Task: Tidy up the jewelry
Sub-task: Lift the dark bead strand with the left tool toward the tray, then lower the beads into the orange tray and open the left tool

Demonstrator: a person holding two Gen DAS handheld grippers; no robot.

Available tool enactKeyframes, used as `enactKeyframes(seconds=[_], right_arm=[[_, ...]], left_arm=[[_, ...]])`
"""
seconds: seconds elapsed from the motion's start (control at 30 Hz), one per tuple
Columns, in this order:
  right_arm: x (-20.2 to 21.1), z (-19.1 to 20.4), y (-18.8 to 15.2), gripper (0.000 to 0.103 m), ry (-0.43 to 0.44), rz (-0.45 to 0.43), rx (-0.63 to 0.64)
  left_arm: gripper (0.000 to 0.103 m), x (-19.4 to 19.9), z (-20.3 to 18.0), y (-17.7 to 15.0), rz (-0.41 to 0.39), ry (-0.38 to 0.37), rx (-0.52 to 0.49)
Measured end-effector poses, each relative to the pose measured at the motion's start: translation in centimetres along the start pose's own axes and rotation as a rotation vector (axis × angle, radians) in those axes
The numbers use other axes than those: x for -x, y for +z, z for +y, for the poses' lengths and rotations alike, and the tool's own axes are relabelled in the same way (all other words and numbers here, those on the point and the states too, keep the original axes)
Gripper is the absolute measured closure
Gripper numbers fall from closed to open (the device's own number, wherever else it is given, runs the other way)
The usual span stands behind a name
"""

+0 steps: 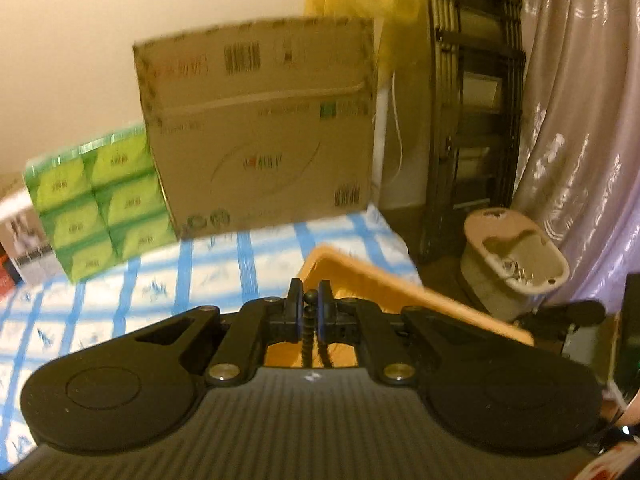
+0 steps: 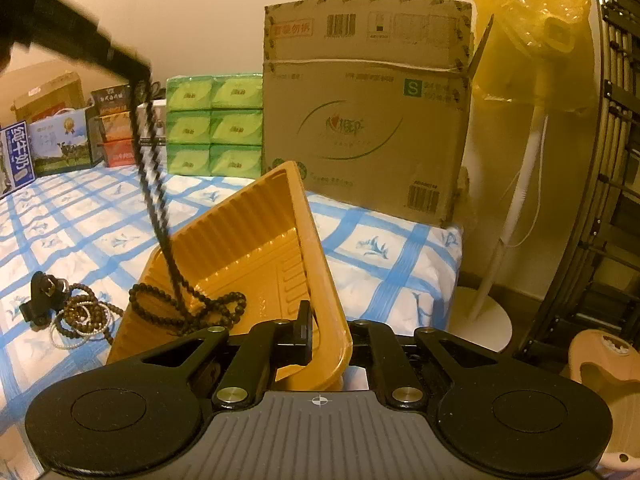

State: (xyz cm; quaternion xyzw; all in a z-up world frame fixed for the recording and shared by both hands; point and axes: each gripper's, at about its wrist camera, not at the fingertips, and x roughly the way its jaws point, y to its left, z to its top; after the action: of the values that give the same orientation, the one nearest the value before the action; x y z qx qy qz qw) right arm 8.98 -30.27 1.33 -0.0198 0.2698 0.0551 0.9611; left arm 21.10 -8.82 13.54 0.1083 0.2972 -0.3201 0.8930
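My left gripper [image 2: 138,80], upper left, clenches the bead necklace [image 2: 188,308]; my right gripper [image 2: 320,344] grips the orange tray [image 2: 256,232] rim, lower centre

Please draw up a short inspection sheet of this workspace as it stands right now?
Surface: blue-and-white checked cloth covers the table.
Job's things: dark bead necklace, its lower loops resting in the tilted orange tray, its strand hanging from above; a pile of bead bracelets lies on the cloth left of the tray.
Clutter: cardboard box, green tissue packs, cartons at the far left.
Grippers: left gripper shut on the necklace strand; right gripper shut on the tray's rim.
Cables: a thin white cord hangs beside the fan's pole.
Surroundings: standing fan under a yellow bag, dark rack, foot tub on the floor.
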Motion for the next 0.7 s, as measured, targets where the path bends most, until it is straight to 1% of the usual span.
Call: enactKeyframes(seconds=[0.2,0.5,0.6,0.63,0.7], right_arm=[[-0.3,0.1,-0.1,0.097,-0.002,0.009,-0.002],[-0.3,0.2,-0.4,0.097,-0.001,0.011,0.006],[-0.4,0.2,-0.3,0.098,0.002,0.013,0.008],[-0.4,0.2,-0.3,0.098,0.005,0.013,0.009],[-0.4,0.1,-0.3,0.098,0.007,0.012,0.012]], left_arm=[[0.097,-2.1,1.1,-2.2,0.054,-0.008,0.033],[0.097,-4.1,0.5,-3.3,0.083,-0.031,0.052],[0.09,-4.4,0.4,-3.5,0.086,-0.037,0.065],[0.086,-4.4,0.3,-3.6,0.086,-0.034,0.066],[0.084,-4.2,0.4,-3.8,0.085,-0.033,0.071]])
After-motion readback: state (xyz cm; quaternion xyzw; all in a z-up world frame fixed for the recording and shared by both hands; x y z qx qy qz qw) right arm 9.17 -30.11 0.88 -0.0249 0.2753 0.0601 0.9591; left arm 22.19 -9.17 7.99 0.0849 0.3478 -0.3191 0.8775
